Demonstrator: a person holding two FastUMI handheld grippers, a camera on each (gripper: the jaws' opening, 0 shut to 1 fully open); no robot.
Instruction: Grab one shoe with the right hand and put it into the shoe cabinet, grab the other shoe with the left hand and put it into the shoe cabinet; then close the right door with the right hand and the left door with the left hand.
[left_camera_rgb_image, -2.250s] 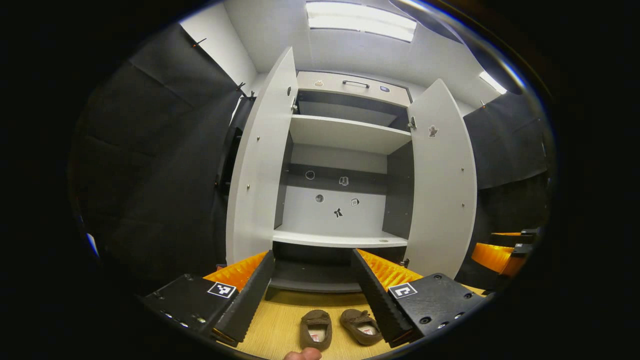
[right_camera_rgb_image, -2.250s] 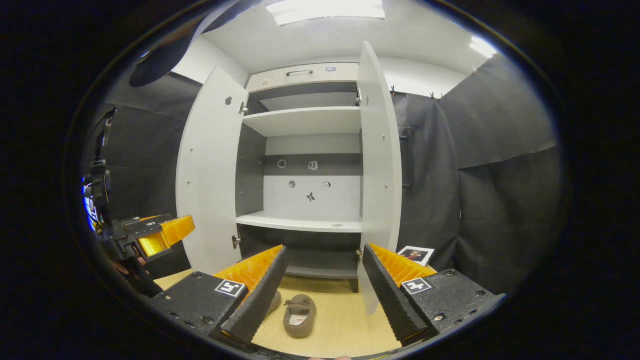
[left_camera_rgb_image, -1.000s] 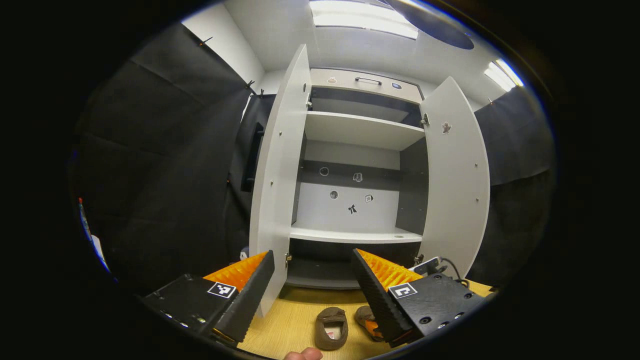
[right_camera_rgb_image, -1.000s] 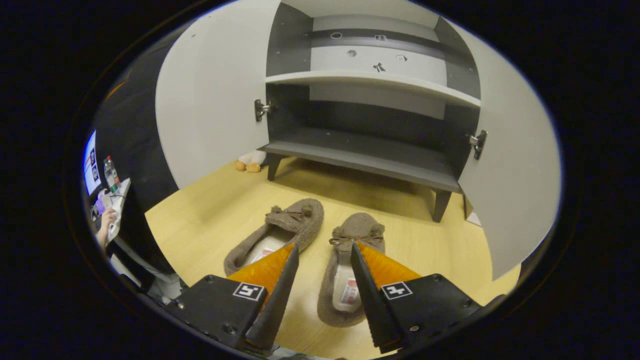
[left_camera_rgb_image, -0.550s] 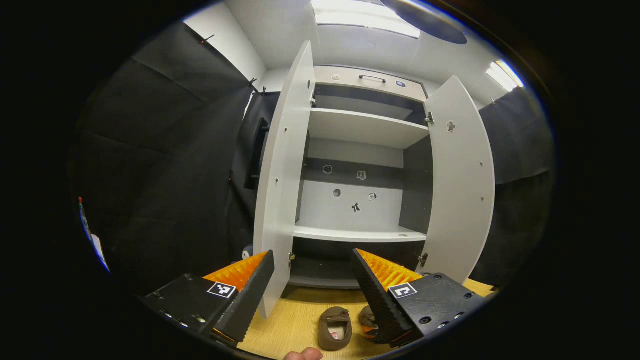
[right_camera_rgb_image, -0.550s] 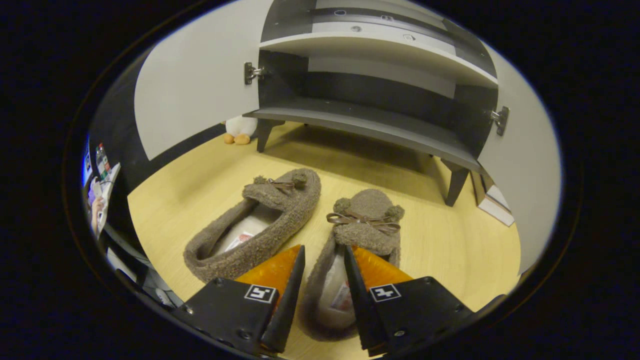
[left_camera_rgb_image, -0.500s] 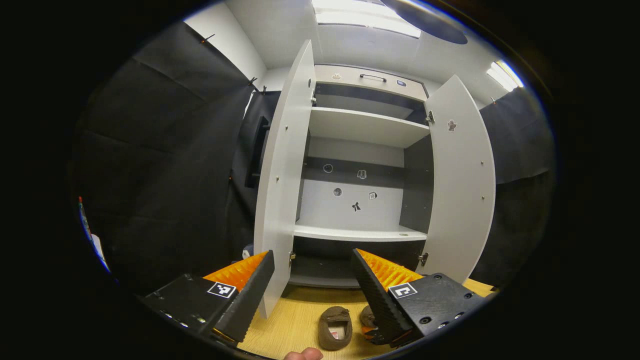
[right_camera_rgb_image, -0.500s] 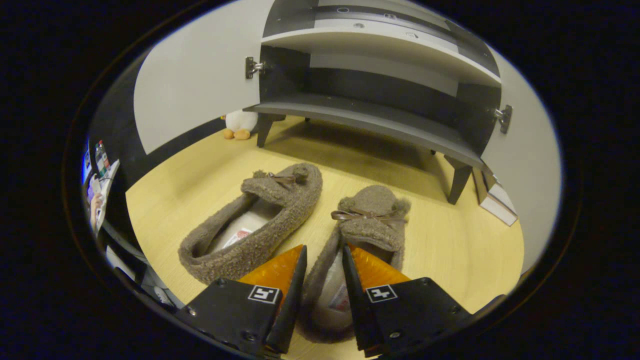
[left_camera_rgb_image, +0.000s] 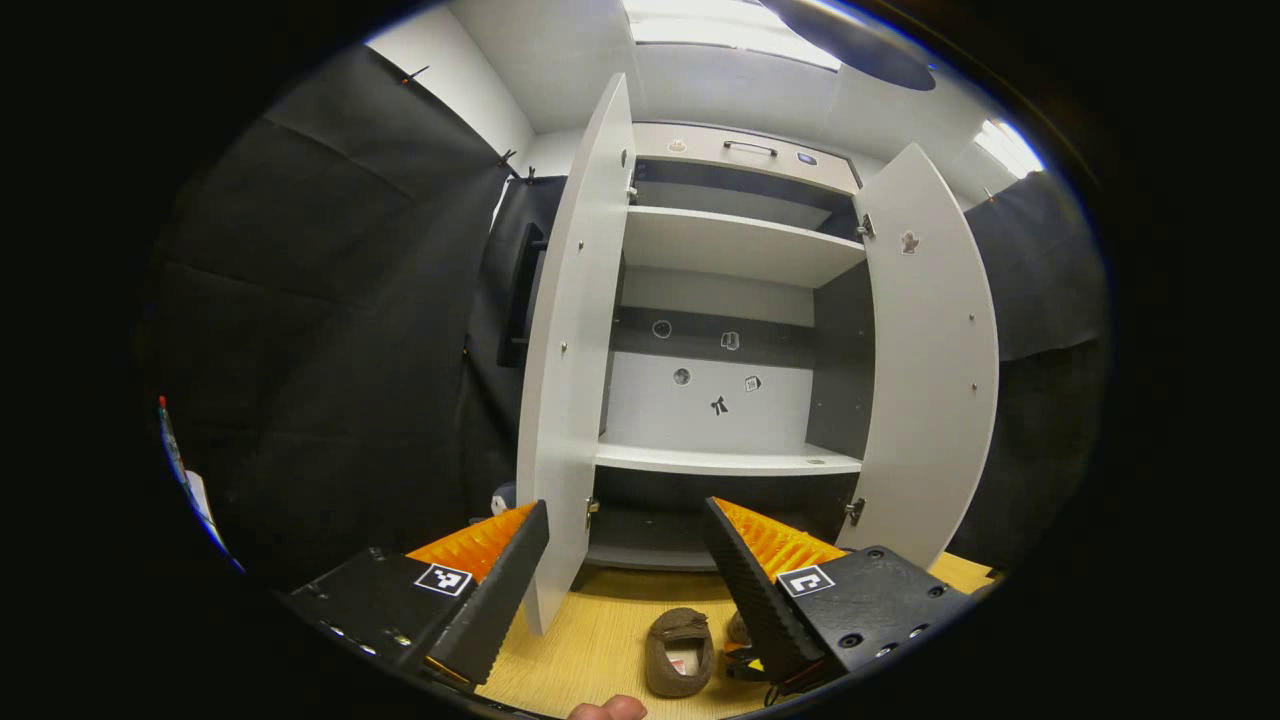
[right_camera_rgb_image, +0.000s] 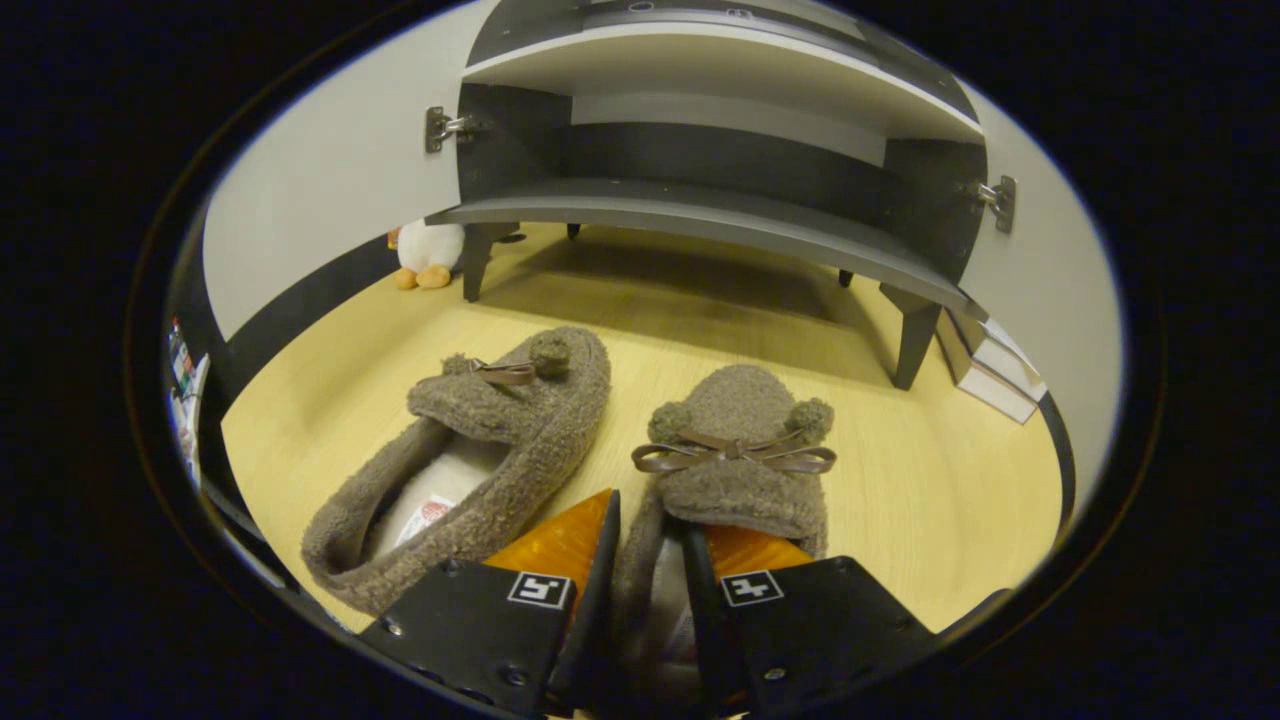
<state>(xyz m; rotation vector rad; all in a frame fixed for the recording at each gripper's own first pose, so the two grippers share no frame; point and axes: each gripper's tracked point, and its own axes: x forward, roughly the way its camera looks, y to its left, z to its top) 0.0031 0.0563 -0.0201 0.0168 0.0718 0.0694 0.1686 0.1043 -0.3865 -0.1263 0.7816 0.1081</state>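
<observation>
— On the wooden floor (right_camera_rgb_image: 930, 480) in front of the shoe cabinet (right_camera_rgb_image: 700, 225), what do the right tongs (right_camera_rgb_image: 648, 560) have?

— In the right gripper view their two fingers are closed on the near left wall of the right shoe (right_camera_rgb_image: 735, 455), one finger outside it and one down in its opening. The heel end is cut off behind the tongs' body, so I cannot tell how deep the hold goes.

— And how does that shoe look?

— A fuzzy brown slipper with a thin brown bow and two pompoms on the toe, which points toward the cabinet. Something pale shows inside it, too hidden to make out.

— The other one?

— The left shoe (right_camera_rgb_image: 470, 450) lies just beside it, apart from it, toe angled right, with a white lining and a small tag inside.

— The left tongs (left_camera_rgb_image: 625, 560)?

— Open, holding nothing, held well above the floor facing the cabinet. Both doors stand open: the left door (left_camera_rgb_image: 570, 380) and the right door (left_camera_rgb_image: 935, 370). Between its fingers, far below, one slipper is seen whole; the other is mostly hidden behind the right finger.

— Anything else?

— A white plush toy (right_camera_rgb_image: 428, 250) sits by the cabinet's left leg.
</observation>
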